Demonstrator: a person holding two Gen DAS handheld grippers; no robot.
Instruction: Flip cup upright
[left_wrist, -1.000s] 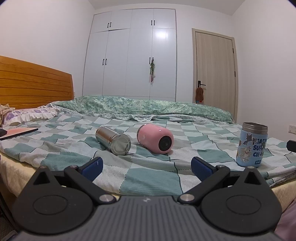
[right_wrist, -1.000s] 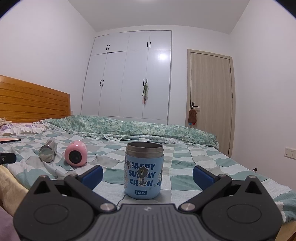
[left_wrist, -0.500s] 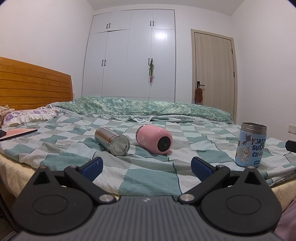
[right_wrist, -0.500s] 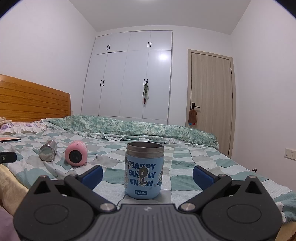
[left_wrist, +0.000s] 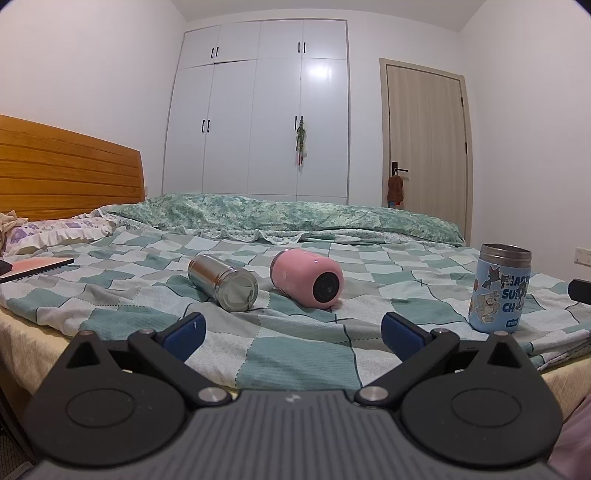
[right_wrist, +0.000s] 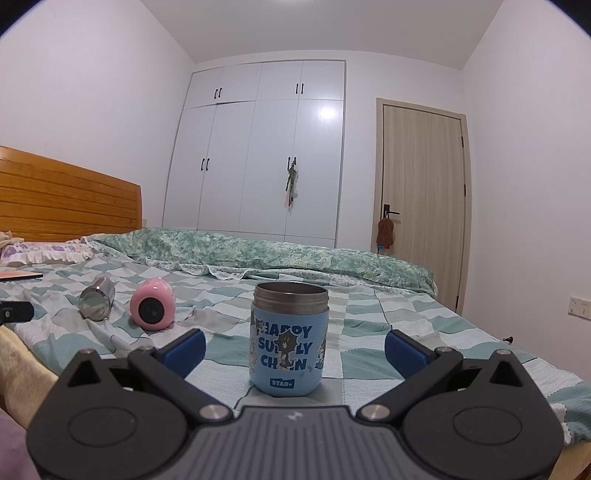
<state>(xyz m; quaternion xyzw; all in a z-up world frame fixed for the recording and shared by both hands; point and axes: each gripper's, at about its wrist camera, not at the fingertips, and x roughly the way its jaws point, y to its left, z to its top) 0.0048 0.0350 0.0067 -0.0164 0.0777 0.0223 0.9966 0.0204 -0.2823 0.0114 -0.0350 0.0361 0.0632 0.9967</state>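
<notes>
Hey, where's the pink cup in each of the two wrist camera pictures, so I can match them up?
Left wrist: the pink cup lies on its side at mid-frame, right of the steel cup.
Right wrist: the pink cup lies at the left, far smaller, again right of the steel cup.
Shared landmark: the upright blue cartoon cup, far right in the left wrist view, centre in the right wrist view.

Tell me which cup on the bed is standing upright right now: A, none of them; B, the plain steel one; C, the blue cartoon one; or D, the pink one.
C: the blue cartoon cup stands on its base with its steel rim up, while the pink cup and the steel cup lie on their sides on the checked bedspread.
</notes>
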